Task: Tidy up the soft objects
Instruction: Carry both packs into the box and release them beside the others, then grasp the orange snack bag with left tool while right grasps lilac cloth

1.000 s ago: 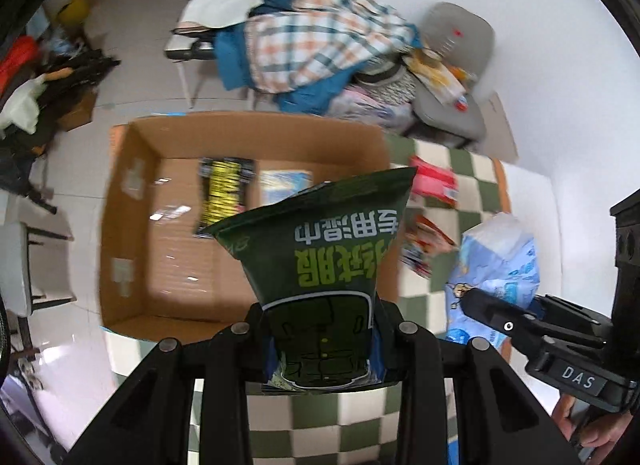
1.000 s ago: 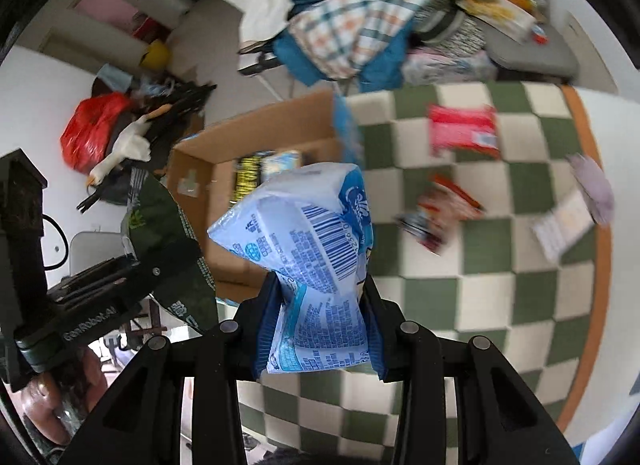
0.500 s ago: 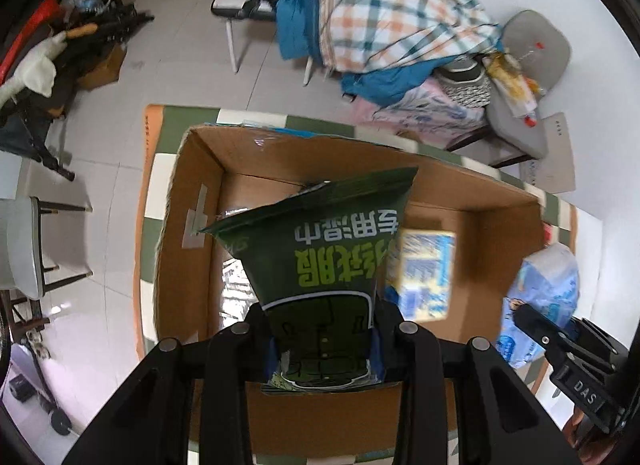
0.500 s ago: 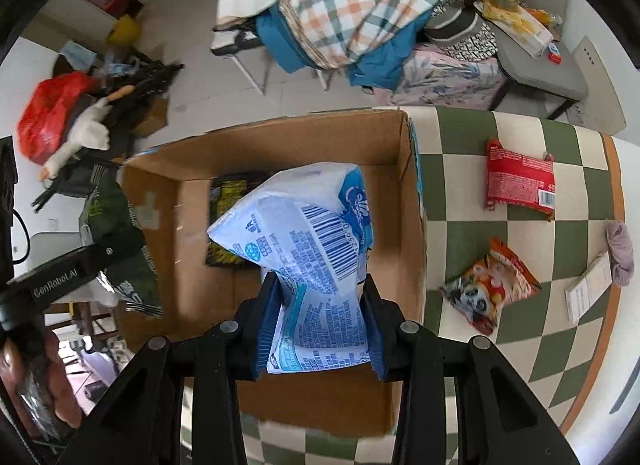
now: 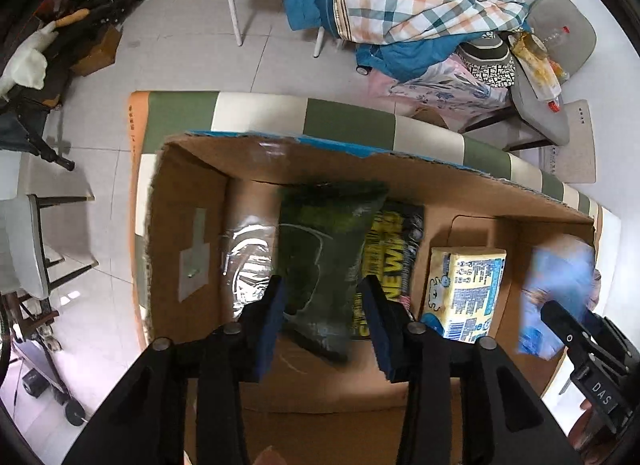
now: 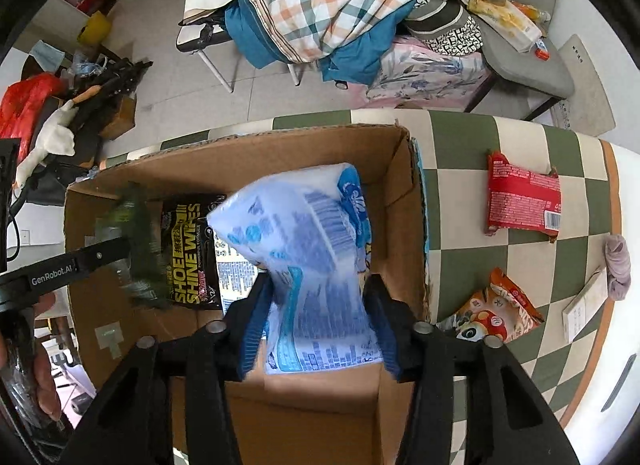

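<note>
Green pack (image 5: 324,265) blurred between the spread left claw (image 5: 323,319) over the box (image 5: 440,185). Right claw (image 6: 316,325) gaped around the blurred blue pack (image 6: 308,257).

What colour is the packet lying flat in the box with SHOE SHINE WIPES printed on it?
Black with yellow lettering, clearest in the right wrist view.

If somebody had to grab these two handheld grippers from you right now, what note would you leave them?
Left gripper: open, the dark green pack blurred between its jaws, apparently dropping into the cardboard box.
Right gripper: open too, the blue-and-white pack blurred, seemingly slipping out over the box.
Already in the box: shoe shine wipes and a yellow tissue pack.
Left on the checkered table: red packet, orange snack bag, a small purple cloth item.
</note>
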